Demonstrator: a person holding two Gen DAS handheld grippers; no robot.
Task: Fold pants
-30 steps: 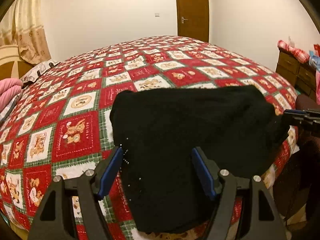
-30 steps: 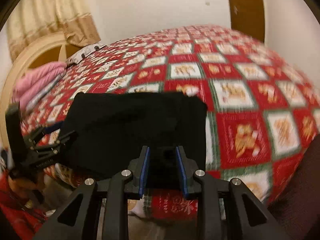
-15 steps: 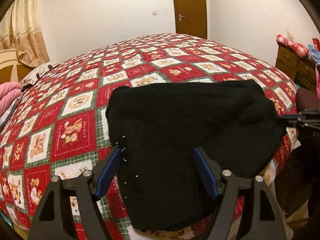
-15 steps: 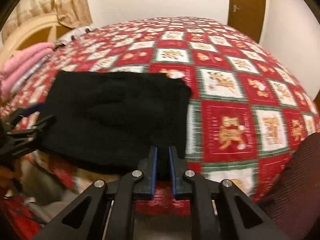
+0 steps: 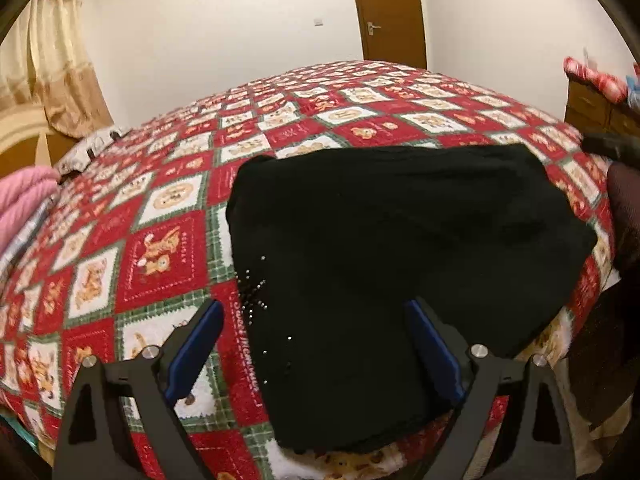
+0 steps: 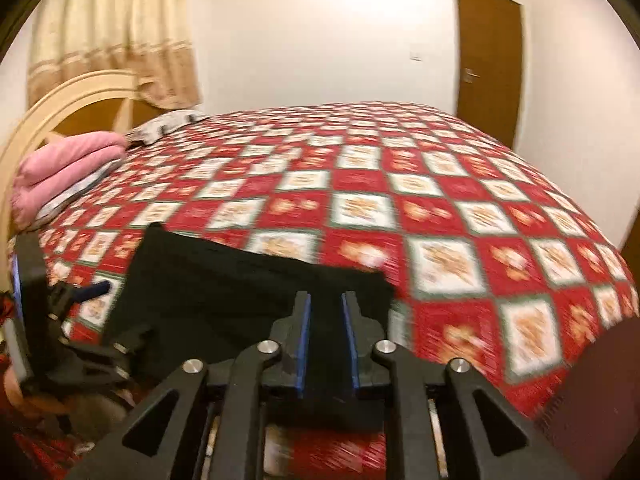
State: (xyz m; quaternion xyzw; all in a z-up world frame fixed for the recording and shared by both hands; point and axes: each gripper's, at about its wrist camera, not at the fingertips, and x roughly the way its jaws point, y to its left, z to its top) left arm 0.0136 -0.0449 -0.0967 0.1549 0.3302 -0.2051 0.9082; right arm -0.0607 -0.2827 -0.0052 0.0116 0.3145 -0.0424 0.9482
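Through my left wrist camera, the black pants (image 5: 384, 240) lie folded into a thick pad at the near corner of the bed, on the red patchwork quilt (image 5: 160, 240). My left gripper (image 5: 316, 344) stands with its blue pads wide apart and still spreading; the right pad sits over the pants' near part and the left pad over bare quilt just past the pants' left edge, and neither pad presses on the cloth. The near edge of the pants hangs a little over the bed's front edge, and their right corner reaches almost to the bed's right edge. Left of the pants and beyond them the quilt runs flat and open toward the door (image 5: 390, 12) and the far wall. A pink blanket (image 5: 24, 204) sits at the quilt's far left edge, well apart from the pants, and a wooden dresser (image 5: 596, 108) stands off to the right past the bed. Through my right wrist camera, which is blurred, my right gripper (image 6: 325, 340) has its blue pads close together and easing apart, with a strip of the pants' near edge in the narrow gap between them; I cannot tell whether the pads still press on it. From here the pants lie at the bed's near edge, my left gripper sits at their left end, and to their right the quilt is open.
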